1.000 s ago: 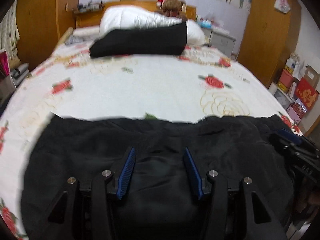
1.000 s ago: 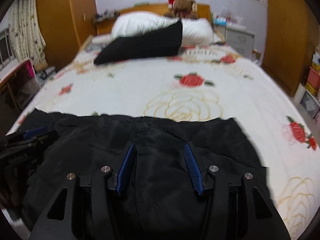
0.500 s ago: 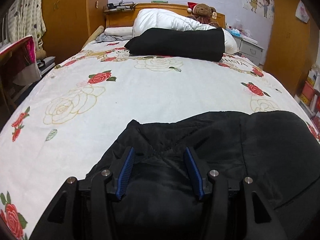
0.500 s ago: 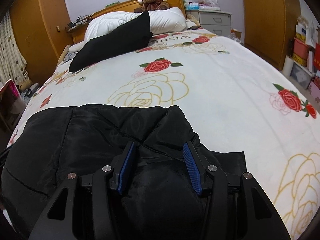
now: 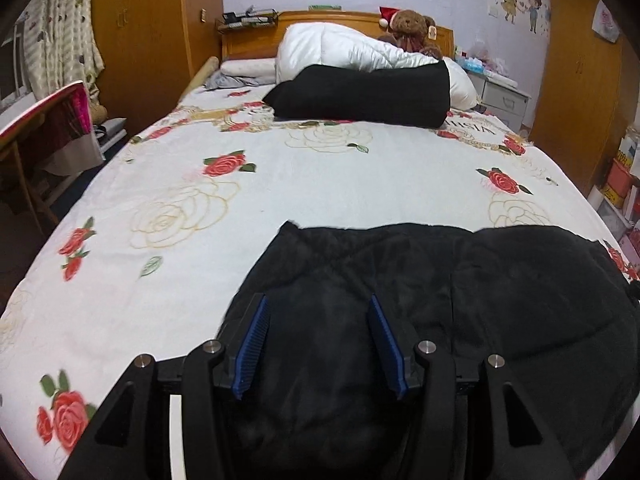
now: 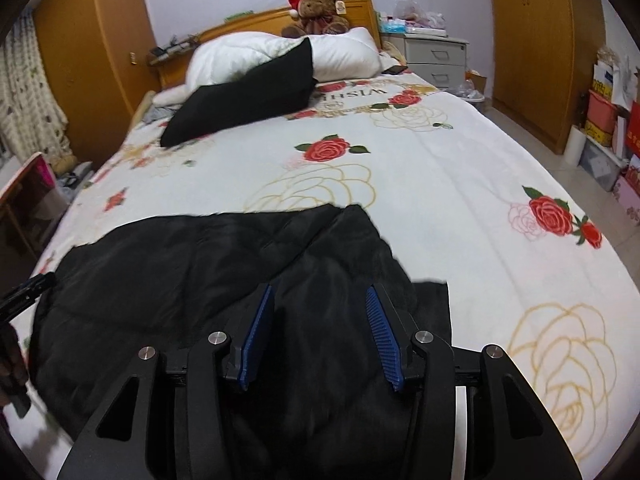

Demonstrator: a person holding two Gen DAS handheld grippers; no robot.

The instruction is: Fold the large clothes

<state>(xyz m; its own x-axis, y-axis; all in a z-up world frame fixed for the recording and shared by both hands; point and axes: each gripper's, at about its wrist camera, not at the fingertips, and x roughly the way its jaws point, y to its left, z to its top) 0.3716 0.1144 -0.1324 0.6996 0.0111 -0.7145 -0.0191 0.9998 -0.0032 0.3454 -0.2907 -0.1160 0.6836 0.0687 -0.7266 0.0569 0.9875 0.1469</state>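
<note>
A large black padded garment (image 5: 460,288) lies bunched across the near end of the bed; it also shows in the right wrist view (image 6: 200,272). My left gripper (image 5: 318,312) is open, its blue pads (image 5: 252,344) spread over the garment's left part. My right gripper (image 6: 320,304) is open over the garment's right part, near a raised corner (image 6: 352,220). Neither gripper holds cloth. The tip of the left gripper shows at the left edge of the right wrist view (image 6: 24,292).
The bed has a white sheet (image 5: 320,176) with red and gold roses. A folded black garment (image 5: 360,96), a white duvet (image 5: 340,48) and a teddy bear (image 5: 412,28) lie at the headboard. A nightstand (image 6: 436,56) and boxes (image 6: 608,120) stand on the right, a desk (image 5: 36,128) on the left.
Both grippers swung apart from facing the garment's middle to its two ends, then pulled back slightly. The garment's far edge went from flat to bunched up. Both stayed open.
</note>
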